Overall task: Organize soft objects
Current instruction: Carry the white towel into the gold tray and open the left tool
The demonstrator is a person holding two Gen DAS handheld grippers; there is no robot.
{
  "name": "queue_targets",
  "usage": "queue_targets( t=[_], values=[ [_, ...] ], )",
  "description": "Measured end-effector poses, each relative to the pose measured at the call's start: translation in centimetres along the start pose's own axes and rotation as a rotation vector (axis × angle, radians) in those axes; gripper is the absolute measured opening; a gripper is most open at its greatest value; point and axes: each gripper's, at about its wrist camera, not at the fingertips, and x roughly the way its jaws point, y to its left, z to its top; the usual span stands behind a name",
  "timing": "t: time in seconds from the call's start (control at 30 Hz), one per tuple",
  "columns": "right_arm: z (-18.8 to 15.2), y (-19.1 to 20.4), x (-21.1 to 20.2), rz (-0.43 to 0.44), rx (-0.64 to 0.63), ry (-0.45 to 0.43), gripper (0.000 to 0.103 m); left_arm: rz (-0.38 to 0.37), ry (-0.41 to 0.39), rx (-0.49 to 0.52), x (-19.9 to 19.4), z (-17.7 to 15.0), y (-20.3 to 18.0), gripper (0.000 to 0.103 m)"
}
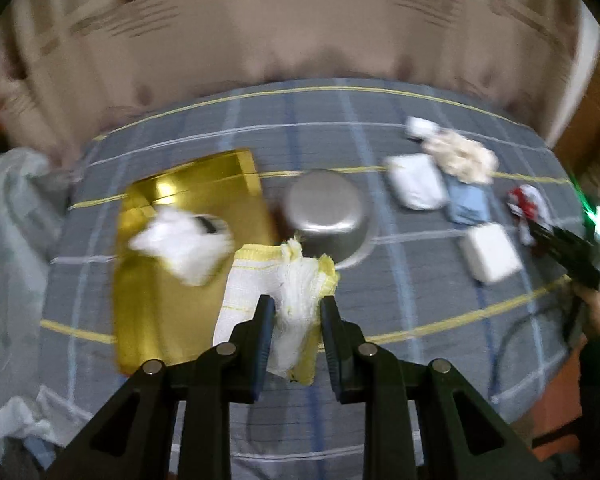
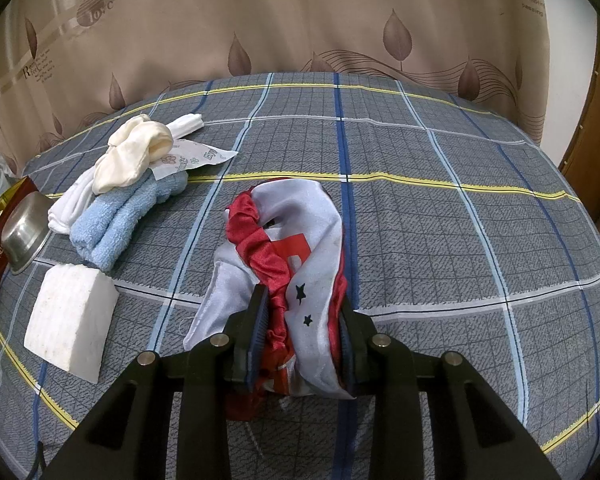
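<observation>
Pinching yellow-edged cloth [image 1: 296, 312], left hand-held gripper [image 1: 296, 316]

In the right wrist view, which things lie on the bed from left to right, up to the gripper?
Steel bowl → white foam block → light blue towel → red and white cloth held in the right gripper.

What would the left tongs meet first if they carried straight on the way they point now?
Probably the upturned steel bowl, dead ahead of the left tongs, which are shut on a white and yellow cloth. The gold box lies just left of that line. Blur makes depth uncertain.
</observation>
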Motion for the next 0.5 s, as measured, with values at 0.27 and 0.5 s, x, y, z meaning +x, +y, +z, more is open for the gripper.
queue_targets(
  t=[0.27, 0.5],
  values=[
    [0.0, 0.0, 0.0, 0.001, 0.001, 0.000, 0.029, 0.108, 0.033, -0.091, 2.5, 0.3, 5.6, 0.024],
    [0.0, 0.0, 0.0, -0.005, 0.004, 0.001, 0.031, 0.134, 0.085, -0.157, 5.9, 0.3, 9.1, 0.024]
  ],
)
